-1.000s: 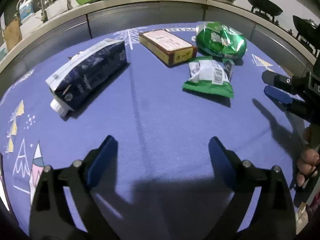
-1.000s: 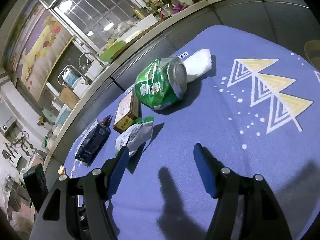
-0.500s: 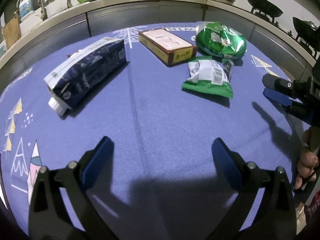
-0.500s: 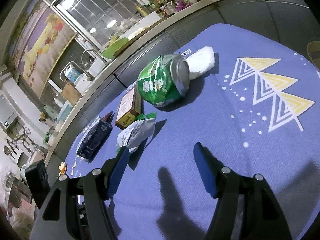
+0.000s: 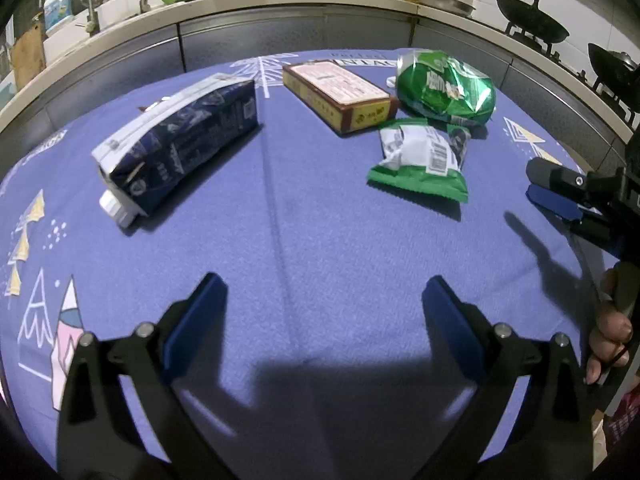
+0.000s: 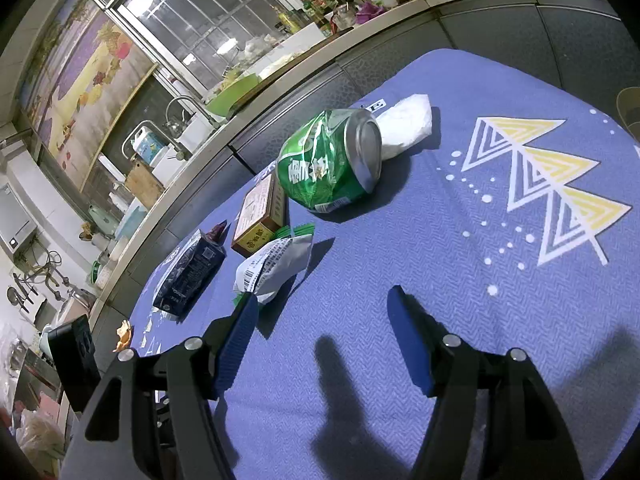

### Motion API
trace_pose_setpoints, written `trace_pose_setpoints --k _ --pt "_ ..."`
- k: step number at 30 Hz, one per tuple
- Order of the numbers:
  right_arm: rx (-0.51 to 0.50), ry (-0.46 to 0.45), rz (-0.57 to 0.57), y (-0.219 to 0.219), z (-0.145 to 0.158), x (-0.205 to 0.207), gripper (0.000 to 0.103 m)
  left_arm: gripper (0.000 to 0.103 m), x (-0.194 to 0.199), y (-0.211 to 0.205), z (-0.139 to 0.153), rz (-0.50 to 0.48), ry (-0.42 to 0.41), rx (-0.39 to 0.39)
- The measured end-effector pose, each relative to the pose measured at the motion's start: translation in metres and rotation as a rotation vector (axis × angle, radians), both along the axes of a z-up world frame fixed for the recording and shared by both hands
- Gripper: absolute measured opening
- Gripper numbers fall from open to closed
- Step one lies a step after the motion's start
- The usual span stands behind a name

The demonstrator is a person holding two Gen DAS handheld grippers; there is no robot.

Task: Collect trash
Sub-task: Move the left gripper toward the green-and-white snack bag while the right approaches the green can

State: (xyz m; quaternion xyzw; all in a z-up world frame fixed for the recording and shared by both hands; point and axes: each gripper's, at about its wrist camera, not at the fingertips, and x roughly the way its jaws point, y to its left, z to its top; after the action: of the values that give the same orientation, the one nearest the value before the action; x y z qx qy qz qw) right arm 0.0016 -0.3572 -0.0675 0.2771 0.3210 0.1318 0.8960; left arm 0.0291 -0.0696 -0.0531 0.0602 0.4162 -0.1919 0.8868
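Trash lies on a blue patterned cloth [image 5: 304,216]: a dark blue carton [image 5: 180,140] on its side at the left, a brown flat box [image 5: 340,96], a crushed green can [image 5: 444,86] and a small green-and-white snack packet [image 5: 420,158]. My left gripper [image 5: 322,300] hovers open over bare cloth, well short of all of them. In the right wrist view the can [image 6: 332,164], a crumpled white tissue [image 6: 408,124] behind it, the box [image 6: 260,216], the packet [image 6: 276,268] and the carton [image 6: 188,276] lie ahead. My right gripper [image 6: 324,312] is open and holds nothing; its left finger is near the packet.
A kitchen counter [image 5: 248,0] with a sink, taps, a green bowl and bottles curves behind the cloth. Woks sit on a stove [image 5: 532,28] at the right. The right gripper [image 5: 560,188] and a hand [image 5: 608,336] show at the left view's right edge.
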Motion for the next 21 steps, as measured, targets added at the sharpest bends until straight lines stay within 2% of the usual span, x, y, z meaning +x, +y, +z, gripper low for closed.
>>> trace_pose_setpoints --k 11,13,14,16,17,21 --pt "-0.002 0.004 0.01 0.002 0.0 0.001 0.069 0.097 0.0 0.001 0.001 -0.006 0.002 -0.011" --pt "0.014 0.024 0.039 0.004 0.001 0.0 0.07 0.097 0.001 0.003 0.002 -0.009 0.006 -0.021" --pt "0.039 0.043 0.055 0.006 0.001 -0.001 0.07 0.097 0.001 0.004 0.002 -0.013 0.008 -0.031" --pt "0.185 0.109 0.112 0.011 0.0 -0.003 0.07 0.097 0.001 0.007 0.003 -0.018 0.013 -0.055" --pt "0.238 0.111 0.125 0.015 0.002 -0.006 0.07 0.097 0.001 0.01 0.004 -0.022 0.017 -0.08" --pt "0.312 -0.096 0.199 0.038 0.048 -0.029 0.07 0.097 0.004 0.019 0.006 -0.03 0.033 -0.15"
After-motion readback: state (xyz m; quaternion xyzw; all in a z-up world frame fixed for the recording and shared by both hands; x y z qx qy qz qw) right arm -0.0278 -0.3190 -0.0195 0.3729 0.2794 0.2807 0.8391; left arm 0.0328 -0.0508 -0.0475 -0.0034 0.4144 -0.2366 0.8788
